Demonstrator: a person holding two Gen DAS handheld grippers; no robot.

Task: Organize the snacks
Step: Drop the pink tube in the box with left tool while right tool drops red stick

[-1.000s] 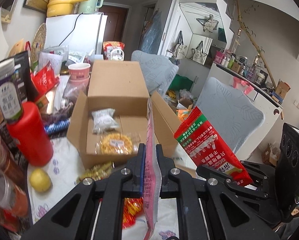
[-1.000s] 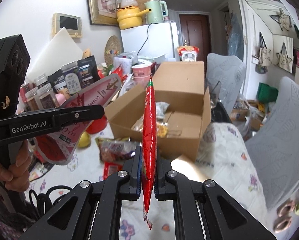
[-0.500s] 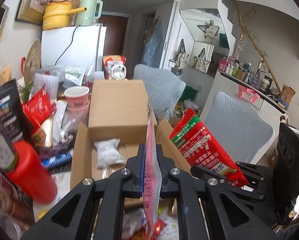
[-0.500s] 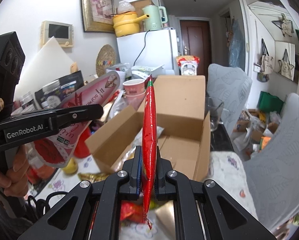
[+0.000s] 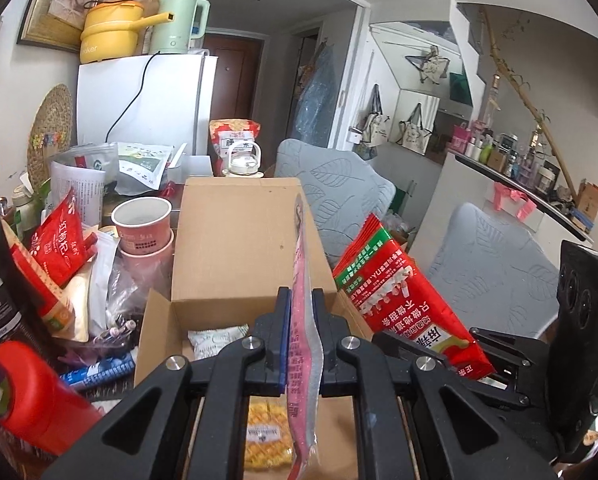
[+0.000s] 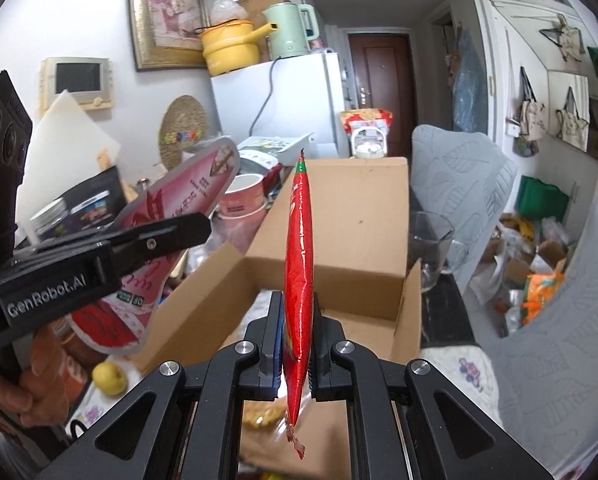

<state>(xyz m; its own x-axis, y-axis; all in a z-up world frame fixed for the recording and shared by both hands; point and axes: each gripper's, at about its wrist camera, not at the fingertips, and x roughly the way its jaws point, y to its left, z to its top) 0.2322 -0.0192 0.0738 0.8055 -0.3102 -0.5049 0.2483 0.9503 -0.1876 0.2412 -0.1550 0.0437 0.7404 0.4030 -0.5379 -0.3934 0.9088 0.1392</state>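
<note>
Left tongs [image 5: 301, 344] clamp a pink snack pouch [image 5: 305, 320] edge-on, held upright above the open cardboard box [image 5: 235, 248]. Right tongs [image 6: 297, 340] pinch a red snack packet [image 6: 298, 256] the same way, also over the box. Both packs look light, thin and floppy with slick film; likely to slip or fold. Judged best gripped near a sealed edge, not the puffed middle, to spare the contents.

My left gripper [image 5: 301, 334] level, pointing forward, jaws clamped on thin pink packet [image 5: 303, 320] held edge-on. My right gripper [image 6: 298, 334] just beside it, same pose, jaws pinching red packet [image 6: 298, 264] upright. My left hand [image 6: 39, 376] wraps handle.
</note>
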